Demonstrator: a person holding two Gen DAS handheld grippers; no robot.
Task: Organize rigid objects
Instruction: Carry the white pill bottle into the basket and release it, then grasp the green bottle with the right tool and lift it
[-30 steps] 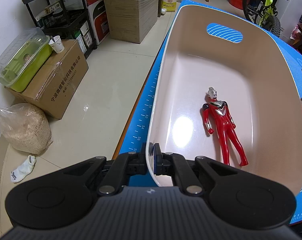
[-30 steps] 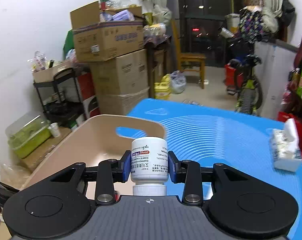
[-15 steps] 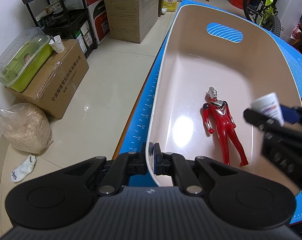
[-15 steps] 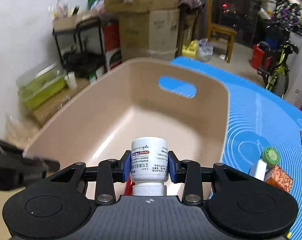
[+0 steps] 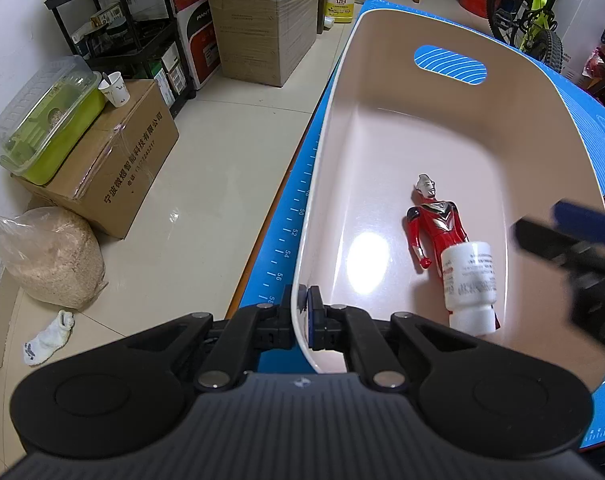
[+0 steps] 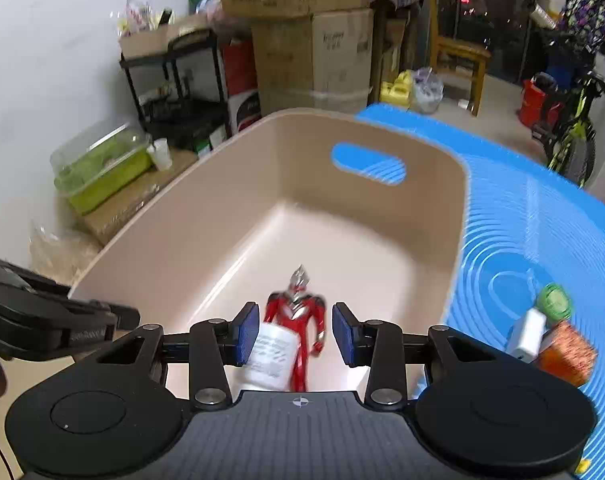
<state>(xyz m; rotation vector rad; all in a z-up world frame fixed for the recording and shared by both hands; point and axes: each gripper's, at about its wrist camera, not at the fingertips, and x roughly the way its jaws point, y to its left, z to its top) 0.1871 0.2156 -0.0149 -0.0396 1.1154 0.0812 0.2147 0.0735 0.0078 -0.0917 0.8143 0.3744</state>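
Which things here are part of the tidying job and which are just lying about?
Part of the job:
- beige bin
- red toy figure in the bin
- white bottle dropping into the bin
- green-capped bottle and orange box on the blue mat

Just lying about:
- cardboard boxes
- bicycle
- sock
- green container

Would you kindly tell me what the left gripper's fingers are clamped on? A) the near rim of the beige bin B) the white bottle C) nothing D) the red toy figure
A: the left gripper has its fingers shut on the beige bin at its near rim.
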